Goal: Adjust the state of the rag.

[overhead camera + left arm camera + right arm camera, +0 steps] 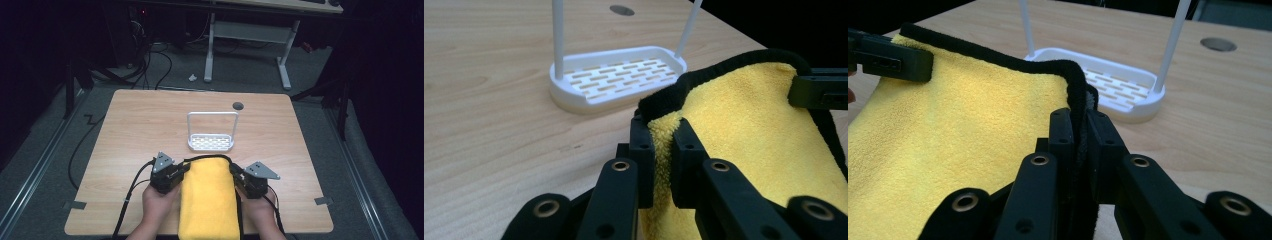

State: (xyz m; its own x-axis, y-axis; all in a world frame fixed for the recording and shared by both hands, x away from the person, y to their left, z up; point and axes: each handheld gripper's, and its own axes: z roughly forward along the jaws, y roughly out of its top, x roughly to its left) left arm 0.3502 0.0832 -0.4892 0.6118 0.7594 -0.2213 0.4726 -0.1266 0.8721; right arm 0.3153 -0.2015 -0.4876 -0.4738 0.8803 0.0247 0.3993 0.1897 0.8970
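Note:
A yellow towel (209,200) with a black hem lies at the table's near edge, its far end lifted. My left gripper (184,169) is shut on the towel's far left corner; in the left gripper view the jaws pinch the yellow towel (744,120) at the gripper's tip (664,131). My right gripper (234,172) is shut on the far right corner; in the right gripper view its tip (1079,125) clamps the black hem of the towel (958,115). A white rack (211,142) with a tall hoop handle stands just beyond the towel.
The white rack (616,77) (1118,85) has a slotted base. A round dark grommet (238,105) sits near the wooden table's (130,130) far edge. A white-legged desk (250,35) and cables stand on the floor beyond.

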